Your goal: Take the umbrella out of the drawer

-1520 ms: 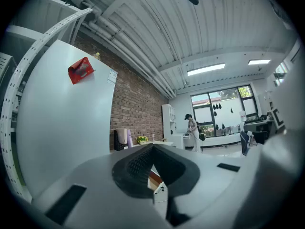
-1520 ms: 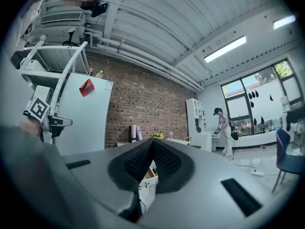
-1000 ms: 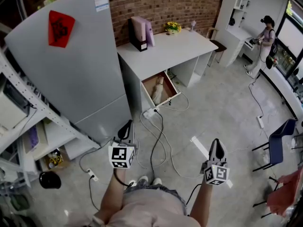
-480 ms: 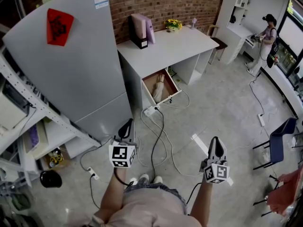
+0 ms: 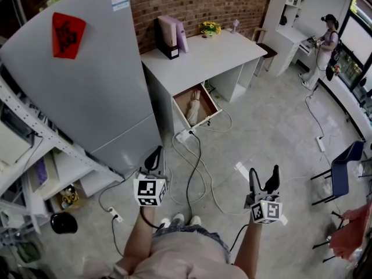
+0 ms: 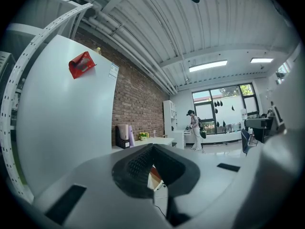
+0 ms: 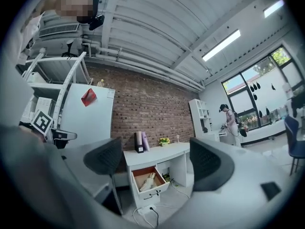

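Note:
A beige folded umbrella (image 5: 193, 106) lies in the open wooden drawer (image 5: 203, 121) under the white desk (image 5: 209, 57), far ahead of both grippers. In the right gripper view the umbrella (image 7: 148, 180) shows in the drawer (image 7: 157, 190) between the spread jaws. My right gripper (image 5: 263, 176) (image 7: 157, 159) is open; its jaws have just been opening, with nothing between them. My left gripper (image 5: 154, 154) (image 6: 152, 163) is shut and empty, held level at the left.
A big grey fridge (image 5: 87, 92) stands left of the desk, with metal shelving (image 5: 35, 150) beside it. Cables and a power strip (image 5: 185, 136) lie on the floor before the drawer. A blue chair (image 5: 343, 167) and a person (image 5: 325, 39) are at the right.
The right gripper's jaws have gone from shut to wide open. The left gripper has stayed shut and in place.

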A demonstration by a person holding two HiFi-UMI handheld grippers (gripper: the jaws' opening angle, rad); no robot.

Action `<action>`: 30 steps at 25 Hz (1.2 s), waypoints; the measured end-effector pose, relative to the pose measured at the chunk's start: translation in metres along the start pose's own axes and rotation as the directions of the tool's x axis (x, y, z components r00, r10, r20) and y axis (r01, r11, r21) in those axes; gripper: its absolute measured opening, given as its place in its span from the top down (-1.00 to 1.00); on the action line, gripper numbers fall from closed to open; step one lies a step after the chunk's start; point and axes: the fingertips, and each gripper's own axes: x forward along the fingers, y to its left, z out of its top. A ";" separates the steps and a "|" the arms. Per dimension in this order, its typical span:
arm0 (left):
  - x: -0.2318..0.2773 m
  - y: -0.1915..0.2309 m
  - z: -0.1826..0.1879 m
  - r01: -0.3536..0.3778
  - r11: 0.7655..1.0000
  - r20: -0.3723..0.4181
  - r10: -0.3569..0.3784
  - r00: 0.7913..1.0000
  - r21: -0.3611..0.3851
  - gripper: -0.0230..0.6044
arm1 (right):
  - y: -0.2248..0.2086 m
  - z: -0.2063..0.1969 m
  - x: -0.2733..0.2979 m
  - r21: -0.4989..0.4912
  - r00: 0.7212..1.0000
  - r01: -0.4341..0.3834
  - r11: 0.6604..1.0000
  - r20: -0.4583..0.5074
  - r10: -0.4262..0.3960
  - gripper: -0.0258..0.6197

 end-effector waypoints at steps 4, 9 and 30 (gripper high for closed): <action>0.001 0.004 0.004 0.008 1.000 0.014 -0.008 1.000 -0.004 0.85 | 0.006 0.004 0.002 0.010 1.000 -0.017 1.000 0.024 0.017 -0.63; 0.002 0.012 0.005 0.016 1.000 0.025 -0.016 1.000 -0.005 0.85 | 0.016 0.005 0.003 0.023 0.999 -0.018 1.000 0.039 0.017 -0.73; 0.041 0.029 -0.005 0.080 0.996 0.025 -0.081 0.996 0.031 0.85 | 0.028 -0.017 0.035 0.058 0.998 0.022 0.998 0.057 -0.025 -0.76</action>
